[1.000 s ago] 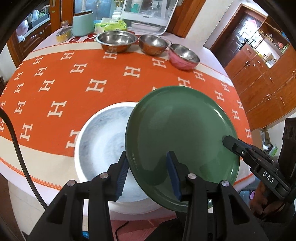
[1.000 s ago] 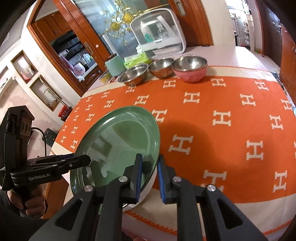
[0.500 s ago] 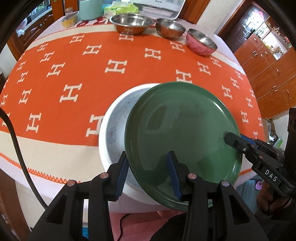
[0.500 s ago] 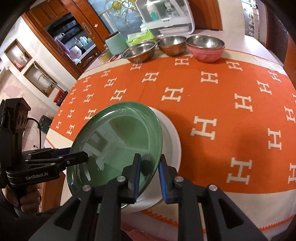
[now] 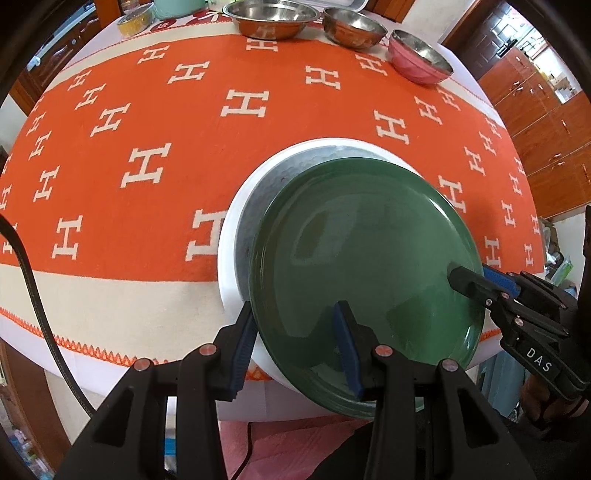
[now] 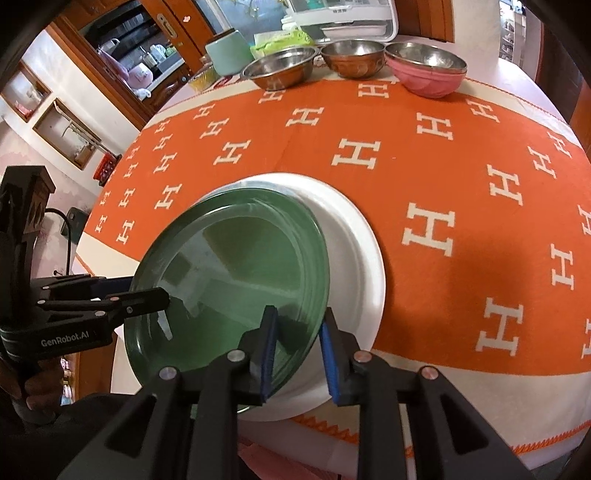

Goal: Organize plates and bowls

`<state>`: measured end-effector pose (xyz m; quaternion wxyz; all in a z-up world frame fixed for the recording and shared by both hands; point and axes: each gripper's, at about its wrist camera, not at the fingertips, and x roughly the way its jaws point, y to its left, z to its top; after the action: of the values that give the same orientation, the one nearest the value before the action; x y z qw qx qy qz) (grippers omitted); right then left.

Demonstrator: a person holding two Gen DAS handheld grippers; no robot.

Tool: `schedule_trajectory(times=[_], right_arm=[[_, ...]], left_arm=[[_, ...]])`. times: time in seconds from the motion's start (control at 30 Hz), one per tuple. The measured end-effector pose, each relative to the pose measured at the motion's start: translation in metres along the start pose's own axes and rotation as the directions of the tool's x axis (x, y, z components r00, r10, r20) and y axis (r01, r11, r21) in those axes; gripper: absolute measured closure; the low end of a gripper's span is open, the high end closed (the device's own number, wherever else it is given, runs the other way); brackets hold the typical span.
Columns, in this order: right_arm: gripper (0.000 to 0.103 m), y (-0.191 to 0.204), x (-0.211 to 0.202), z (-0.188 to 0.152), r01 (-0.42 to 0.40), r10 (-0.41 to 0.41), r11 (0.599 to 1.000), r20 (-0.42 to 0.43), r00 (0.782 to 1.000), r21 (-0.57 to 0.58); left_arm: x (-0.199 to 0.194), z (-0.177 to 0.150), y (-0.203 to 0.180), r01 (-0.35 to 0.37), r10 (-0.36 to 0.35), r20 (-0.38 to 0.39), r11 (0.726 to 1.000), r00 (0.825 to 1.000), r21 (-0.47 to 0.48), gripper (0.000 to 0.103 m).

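Observation:
A green plate [image 5: 369,258] [image 6: 229,258] lies tilted over a larger white plate [image 5: 236,229] [image 6: 354,251] on the orange cloth. Its far edge reaches into the white plate, and I cannot tell whether they touch. My left gripper [image 5: 295,314] [image 6: 144,291] is shut on the green plate's near-left rim, one finger on top and one under. My right gripper [image 6: 299,325] [image 5: 476,277] straddles the rim on the opposite side. Its jaws are opening, and the pads stand a little off the rim that is still between them.
Two steel bowls [image 5: 273,18] [image 5: 351,27] and a pink bowl [image 5: 421,59] stand in a row at the table's far edge, with a mint canister [image 6: 229,55] and a dish rack behind. The table's near edge [image 5: 110,354] lies just below the plates. Wooden cabinets stand to the right.
Both grippers have carried the green plate forward and down until it covers most of the white plate. The right gripper's pads have spread apart from the rim.

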<state>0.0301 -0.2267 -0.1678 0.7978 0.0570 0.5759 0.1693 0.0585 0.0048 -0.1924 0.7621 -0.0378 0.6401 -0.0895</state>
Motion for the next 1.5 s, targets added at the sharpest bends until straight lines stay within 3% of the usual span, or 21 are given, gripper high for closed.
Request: schedule_trajectory(times=[0.47,0.93,1.13,1.27,1.4,1.5], right_arm=[[0.07,0.005,0.013,0.003,0.01,-0.016,0.995,-0.062,0.998,-0.095],[0.066,0.005,-0.003,0.001,-0.042,0.033,0.962,-0.039,0.999,-0.271],[0.065,0.001,-0.019,0.001,-0.035,0.043,0.937,0.017,0.999,-0.347],[0.062,-0.004,-0.028,0.003,-0.027,0.05,0.926,0.053,0.997,-0.376],[0.061,-0.006,-0.036,0.009,-0.026,0.064,0.923,0.086,0.994,-0.384],[0.055,-0.003,-0.04,0.018,-0.035,0.078,0.926,0.099,0.992,-0.377]], left_arm=[[0.007,0.002,-0.001,-0.048,0.048,-0.024,0.999,0.999,-0.023,0.063],[-0.014,-0.003,-0.028,-0.088,0.092,0.084,0.995,0.992,-0.05,0.057],[-0.026,-0.004,-0.042,-0.163,0.174,0.145,0.983,0.974,-0.081,0.047],[-0.038,-0.004,-0.049,-0.179,0.195,0.182,0.979,0.964,-0.103,0.045],[-0.053,-0.003,-0.049,-0.187,0.217,0.22,0.971,0.951,-0.147,0.038],[-0.064,-0.001,-0.045,-0.205,0.24,0.236,0.965,0.942,-0.167,0.03]])
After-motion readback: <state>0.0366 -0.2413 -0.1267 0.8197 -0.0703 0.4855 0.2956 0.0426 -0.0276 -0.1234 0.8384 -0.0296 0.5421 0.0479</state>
